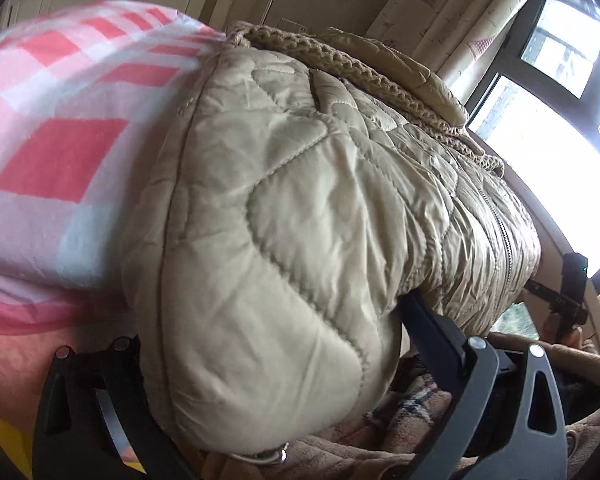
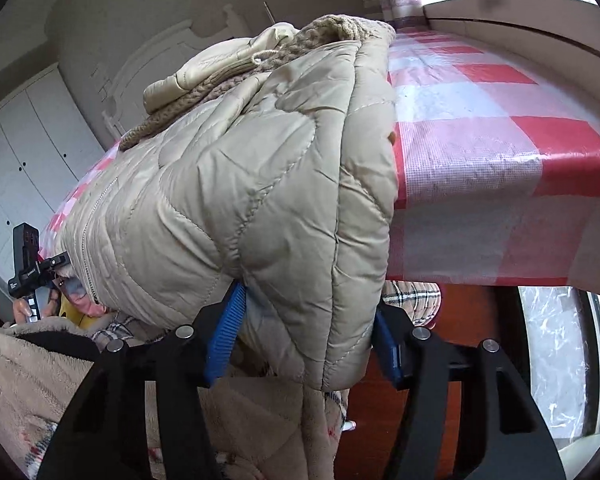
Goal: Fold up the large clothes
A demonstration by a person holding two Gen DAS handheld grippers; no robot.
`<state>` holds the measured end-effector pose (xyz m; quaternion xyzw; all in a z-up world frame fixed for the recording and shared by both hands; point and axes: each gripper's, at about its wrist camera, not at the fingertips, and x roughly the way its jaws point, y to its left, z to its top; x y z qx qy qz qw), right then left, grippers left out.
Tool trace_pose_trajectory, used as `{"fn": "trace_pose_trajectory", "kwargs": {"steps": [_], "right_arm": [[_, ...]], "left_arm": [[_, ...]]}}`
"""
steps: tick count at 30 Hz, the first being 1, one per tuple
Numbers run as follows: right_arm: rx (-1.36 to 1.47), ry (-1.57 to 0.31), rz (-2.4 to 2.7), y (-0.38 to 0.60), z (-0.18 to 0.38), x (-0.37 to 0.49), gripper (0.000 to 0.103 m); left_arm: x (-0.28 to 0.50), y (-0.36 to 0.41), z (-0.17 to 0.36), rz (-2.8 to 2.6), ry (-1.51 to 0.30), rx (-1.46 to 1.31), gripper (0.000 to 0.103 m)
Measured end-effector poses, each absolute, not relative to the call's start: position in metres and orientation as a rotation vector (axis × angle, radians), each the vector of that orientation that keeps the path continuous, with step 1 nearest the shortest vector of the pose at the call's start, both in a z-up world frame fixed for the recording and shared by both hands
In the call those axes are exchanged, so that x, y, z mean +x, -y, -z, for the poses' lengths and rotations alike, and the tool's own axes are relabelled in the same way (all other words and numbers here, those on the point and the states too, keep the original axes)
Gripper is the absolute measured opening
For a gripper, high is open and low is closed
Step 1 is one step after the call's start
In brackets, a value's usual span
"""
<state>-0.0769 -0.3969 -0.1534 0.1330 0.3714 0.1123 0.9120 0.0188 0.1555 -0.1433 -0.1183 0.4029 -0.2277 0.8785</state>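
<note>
I am looking at a table [image 2: 500, 152] that is wearing a red, pink and white checked plastic cover [image 1: 60, 128], filling the left of the left wrist frame and the right of the right wrist frame. A beige quilted jacket [image 2: 260, 184] is lying directly on it, bundled, its lower end hanging past the near edge. The cover is draping over that edge at the right.

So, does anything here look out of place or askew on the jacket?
Nothing looks damaged. The beige quilted jacket lies on the checked cloth, its lower edge hanging over the table edge, gripped by the right gripper and the left gripper. The knitted collar looks bunched.
</note>
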Motion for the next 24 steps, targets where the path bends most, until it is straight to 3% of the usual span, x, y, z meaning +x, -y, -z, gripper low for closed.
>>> {"fn": "trace_pose_trajectory", "kwargs": {"steps": [1, 2, 3, 4, 10, 18, 24], "right_arm": [[0.254, -0.756, -0.242, 0.394, 0.152, -0.079, 0.036], [0.232, -0.735, -0.248, 0.391, 0.149, -0.082, 0.024], [0.220, -0.711, -0.258, 0.388, 0.145, -0.087, 0.019], [0.215, -0.696, -0.271, 0.387, 0.142, -0.092, 0.018], [0.199, -0.608, -0.366, 0.379, 0.106, -0.121, 0.016], [0.320, -0.328, -0.555, 0.388, 0.017, -0.179, 0.016], [0.365, -0.161, -0.603, 0.392, -0.047, -0.161, 0.016]], "left_arm": [[0.017, -0.153, 0.143, 0.528, -0.848, -0.258, 0.051], [0.012, -0.150, 0.143, 0.561, -0.847, -0.260, 0.031], [0.005, -0.147, 0.137, 0.572, -0.823, -0.246, 0.018], [-0.003, -0.143, 0.131, 0.561, -0.789, -0.209, 0.012], [-0.046, -0.150, 0.086, 0.567, -0.633, -0.198, 0.008], [-0.111, -0.187, 0.009, 0.645, -0.408, -0.331, 0.008], [-0.092, -0.212, -0.046, 0.750, -0.245, -0.476, 0.008]]}}
